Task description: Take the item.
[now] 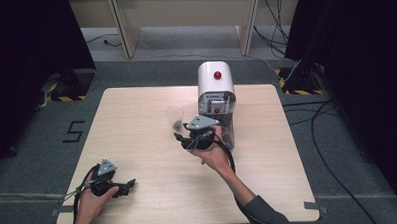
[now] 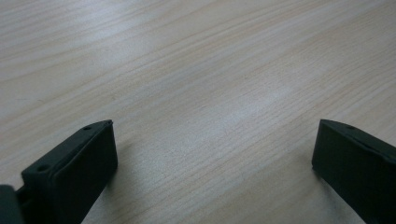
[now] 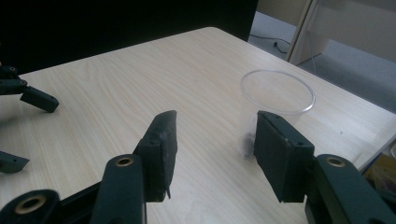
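Pale wood-grain table [image 1: 136, 119] sits on grey carpet, with dark curtains at both upper corners of the high view and cables trailing down the right side.

At the centre of the high view, the right gripper [image 1: 180, 138] is held in the right hand [image 1: 215, 151], its jaws spread apart and holding nothing. In the right gripper view [image 3: 212, 154] those jaws rise from the bottom of the frame, and the clear plastic cup [image 3: 275, 112] stands upright just beyond the right-hand jaw, partly hidden behind it; whether jaw and cup touch cannot be told. Something small and dark lies in the bottom of the cup. In the high view the cup [image 1: 175, 116] is just above the gripper, close to the left of a white machine [image 1: 216, 91] with two red buttons that stands at the table's far middle.

At the lower left of the high view, the left gripper [image 1: 131, 184] rests low over the table in the left hand [image 1: 92, 201], well apart from the cup. The left gripper view shows its jaws wide apart [image 2: 212, 154] over bare wood, gripping nothing. That gripper's jaws also appear at the left edge of the right gripper view.
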`<state>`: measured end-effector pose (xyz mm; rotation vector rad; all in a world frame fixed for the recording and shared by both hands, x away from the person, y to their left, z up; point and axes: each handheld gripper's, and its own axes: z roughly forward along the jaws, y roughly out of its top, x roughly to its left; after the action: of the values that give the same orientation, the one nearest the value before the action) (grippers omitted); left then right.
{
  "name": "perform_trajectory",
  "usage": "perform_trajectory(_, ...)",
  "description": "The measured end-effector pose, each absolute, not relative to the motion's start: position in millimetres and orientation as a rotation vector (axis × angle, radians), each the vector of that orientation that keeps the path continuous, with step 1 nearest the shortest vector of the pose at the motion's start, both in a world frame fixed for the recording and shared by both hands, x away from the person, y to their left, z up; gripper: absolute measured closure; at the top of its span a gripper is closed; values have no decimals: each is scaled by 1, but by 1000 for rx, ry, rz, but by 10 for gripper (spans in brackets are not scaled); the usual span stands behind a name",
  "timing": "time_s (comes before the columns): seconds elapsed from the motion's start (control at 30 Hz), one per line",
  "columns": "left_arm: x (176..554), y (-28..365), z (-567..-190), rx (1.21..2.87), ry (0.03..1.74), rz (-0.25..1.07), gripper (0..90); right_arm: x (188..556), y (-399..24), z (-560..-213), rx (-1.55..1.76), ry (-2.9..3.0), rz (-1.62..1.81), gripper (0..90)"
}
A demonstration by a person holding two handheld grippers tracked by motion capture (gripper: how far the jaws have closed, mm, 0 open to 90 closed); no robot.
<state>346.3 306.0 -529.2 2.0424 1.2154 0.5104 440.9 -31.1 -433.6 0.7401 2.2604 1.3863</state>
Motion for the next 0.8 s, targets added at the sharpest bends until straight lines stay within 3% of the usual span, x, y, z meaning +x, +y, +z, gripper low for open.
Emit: perform_trajectory(0.8,346,306,-529,2042,1216,510,0,421,-60,-452,767,2240,1442,493)
